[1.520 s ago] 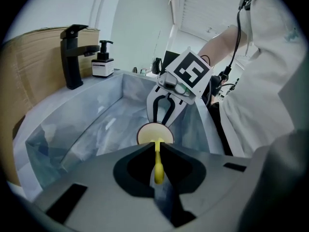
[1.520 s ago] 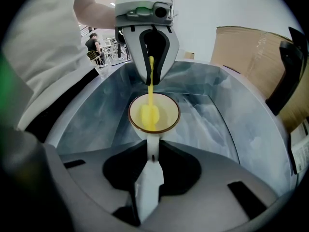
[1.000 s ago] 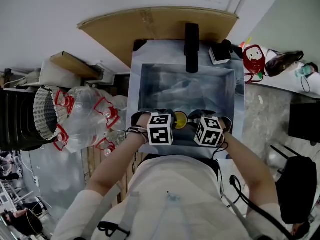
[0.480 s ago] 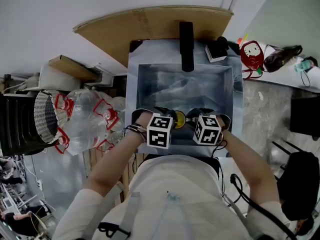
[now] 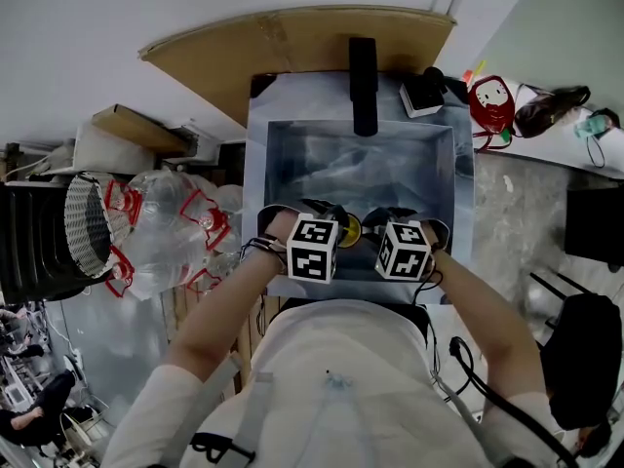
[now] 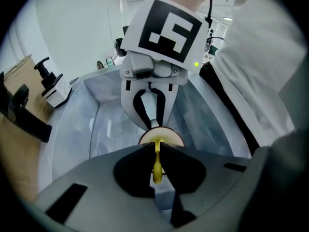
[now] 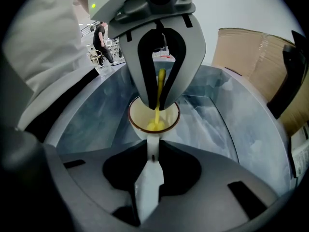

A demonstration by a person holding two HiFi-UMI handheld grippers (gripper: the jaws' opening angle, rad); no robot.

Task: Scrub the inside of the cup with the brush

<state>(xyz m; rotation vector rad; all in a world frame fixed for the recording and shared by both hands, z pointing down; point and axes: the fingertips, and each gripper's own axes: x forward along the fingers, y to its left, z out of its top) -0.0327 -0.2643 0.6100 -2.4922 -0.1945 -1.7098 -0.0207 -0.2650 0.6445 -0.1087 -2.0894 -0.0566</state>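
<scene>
steel sink (image 5: 390,164) below brown cardboard (image 5: 283,42) — clear plastic bottles (image 5: 166,232) heaped left.

No word, number or brand name can be read anywhere. The marker cube (image 5: 313,250) on the left claw (image 5: 334,218) and the marker cube (image 5: 404,252) on the right claw (image 5: 370,222) carry black-and-white square patterns, which are blocks and not lettering. The pump bottle (image 6: 54,87) on the sink's edge has a white label (image 6: 58,91) with dark print on it, too small and blurred to make out. On the table at the right, a red and white container (image 5: 492,108) bears a printed picture, and no lettering on it can be read.
</scene>
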